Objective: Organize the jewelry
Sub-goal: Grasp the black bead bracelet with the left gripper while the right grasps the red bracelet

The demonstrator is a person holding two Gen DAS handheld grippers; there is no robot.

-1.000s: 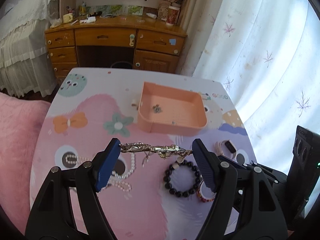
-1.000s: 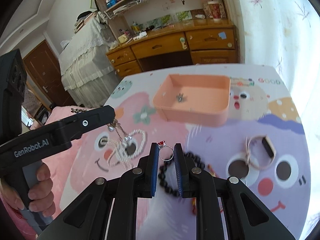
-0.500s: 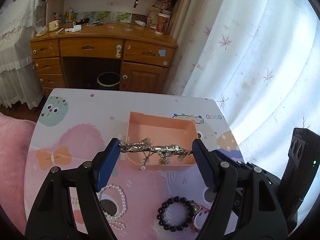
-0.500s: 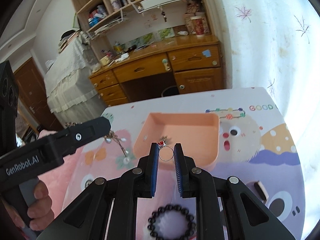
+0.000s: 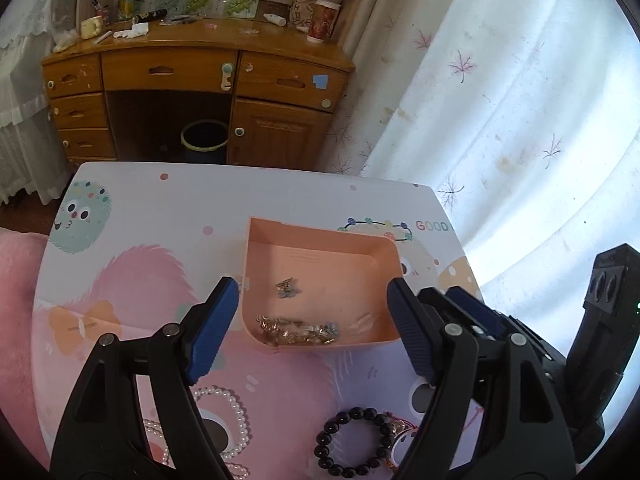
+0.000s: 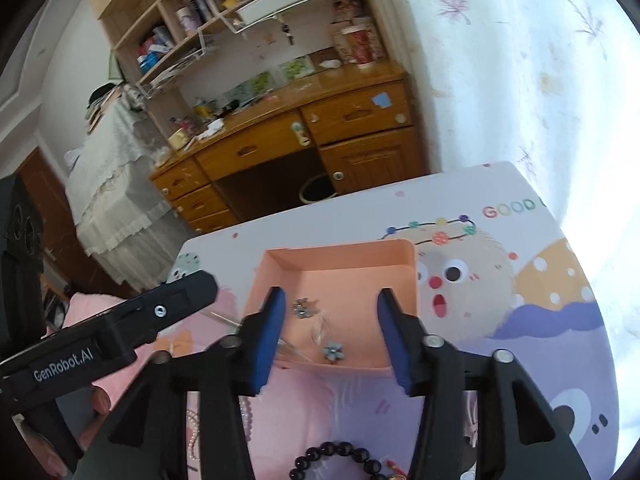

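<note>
A peach tray [image 5: 256, 272] sits on the cartoon-print table, also in the right wrist view [image 6: 400, 252]. A gold chain [image 5: 296, 330] lies in its near corner, with a small flower earring [image 5: 286, 288] behind it. In the right wrist view the tray holds the earring [image 6: 304, 307], a flower charm [image 6: 333, 351] and a faint blurred ring [image 6: 322, 330]. My left gripper [image 5: 310, 326] is open and empty above the tray's near edge. My right gripper [image 6: 331, 336] is open and empty over the tray.
A black bead bracelet [image 5: 348, 442] and a pearl necklace [image 5: 236, 420] lie on the table nearer me. The bracelet also shows in the right wrist view [image 6: 340, 460]. A wooden desk [image 5: 192, 92] stands beyond the table, white curtains to the right, pink bedding to the left.
Both grippers opened over the tray. The gold chain left my left gripper and now lies in the tray. The ring left my right gripper and is in the tray.
</note>
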